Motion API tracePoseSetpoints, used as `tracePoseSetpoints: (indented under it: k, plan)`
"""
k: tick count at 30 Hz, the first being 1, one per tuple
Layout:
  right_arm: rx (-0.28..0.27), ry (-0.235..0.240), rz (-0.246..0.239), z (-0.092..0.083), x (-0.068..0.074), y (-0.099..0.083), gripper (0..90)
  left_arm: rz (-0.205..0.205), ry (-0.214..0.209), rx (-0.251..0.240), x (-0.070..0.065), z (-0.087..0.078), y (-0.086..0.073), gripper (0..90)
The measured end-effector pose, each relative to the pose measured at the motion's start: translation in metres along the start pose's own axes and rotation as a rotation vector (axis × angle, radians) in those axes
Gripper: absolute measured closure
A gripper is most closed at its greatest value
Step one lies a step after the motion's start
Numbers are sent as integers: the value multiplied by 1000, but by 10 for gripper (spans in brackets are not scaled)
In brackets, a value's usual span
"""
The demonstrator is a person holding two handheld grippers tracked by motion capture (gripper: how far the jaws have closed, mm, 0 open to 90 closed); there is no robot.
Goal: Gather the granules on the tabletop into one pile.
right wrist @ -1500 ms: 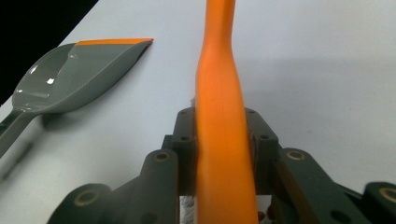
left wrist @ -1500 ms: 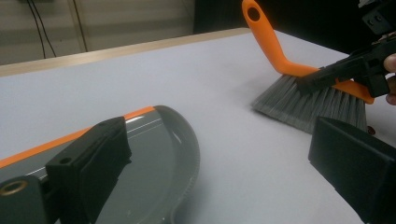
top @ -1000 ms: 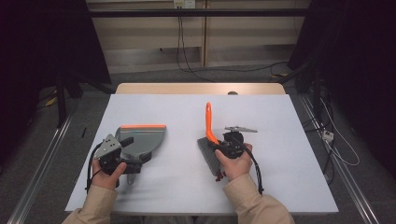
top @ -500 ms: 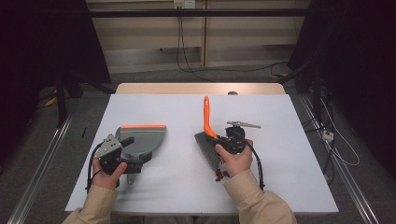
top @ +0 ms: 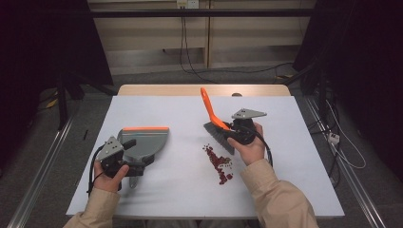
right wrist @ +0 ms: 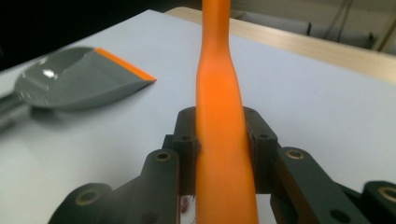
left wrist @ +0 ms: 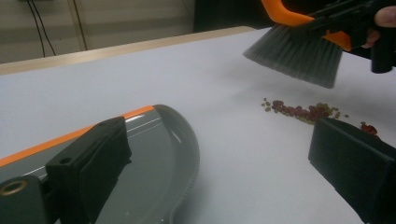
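1. Jaws of your right gripper (top: 231, 129) are clamped on the orange handle of the brush (top: 216, 124); the right gripper view shows the handle (right wrist: 222, 121) pinched squarely between both pads, rising straight up the frame.
2. Jaws of your left gripper (top: 124, 153) stand apart in the left gripper view, with the dustpan (left wrist: 154, 158) lying below and between them. Whether the pan's handle is gripped farther back cannot be told.
3. Brush position: lifted clear of the worktop (top: 294, 142), bristles (left wrist: 296, 56) pointing down and hanging above the far end of the debris. They do not touch it.
4. Debris: a trail of small red and greenish bits (top: 218, 164) lies loose on the worktop, just in front of your right hand (top: 249, 149) and well apart from the dustpan.
5. Dustpan position: flat on the worktop at your left, orange lip (top: 145, 128) on its far edge. The tray visible in the left gripper view holds nothing.
6. Assessment: both tools are in hand, so preparation is complete. No sweeping is done; the whole trail is uncollected.
7. Outstanding, in my judgement: bring pan and debris together, lower the bristles behind the trail, sweep it over the lip, then check the worktop for strays.
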State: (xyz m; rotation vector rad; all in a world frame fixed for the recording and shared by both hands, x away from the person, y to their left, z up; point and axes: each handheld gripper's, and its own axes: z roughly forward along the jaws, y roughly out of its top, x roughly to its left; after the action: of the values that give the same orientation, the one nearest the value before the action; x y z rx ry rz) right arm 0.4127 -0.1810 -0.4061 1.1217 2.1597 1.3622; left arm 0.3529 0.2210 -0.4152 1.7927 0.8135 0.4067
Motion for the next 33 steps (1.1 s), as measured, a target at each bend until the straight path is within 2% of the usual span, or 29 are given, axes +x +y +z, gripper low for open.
tracePoseSetpoints:
  k: [2,5,6,12,15,18,20,22,33]
  plan:
    - [14,4,-89,5,-5,-1,714,-2,1,1,0,0,0,52]
    - [17,44,-165,13,-11,-3,714,-4,2,1,0,0,0,52]
    - [20,60,-210,17,-12,-4,714,-5,2,2,1,0,0,52]
    - [43,112,-358,36,-12,-6,714,-8,7,5,3,1,0,52]
    - [52,156,-415,42,-11,-6,714,-9,10,6,3,1,0,52]
    - [79,231,-465,46,-4,-7,715,-14,14,3,3,1,-1,52]
    - [100,271,-520,46,4,-8,715,-16,16,1,3,0,-1,51]
    - [121,285,-553,44,8,-9,714,-17,13,0,3,0,0,51]
    - [158,350,-592,24,21,-15,713,-12,15,-3,2,-2,0,52]
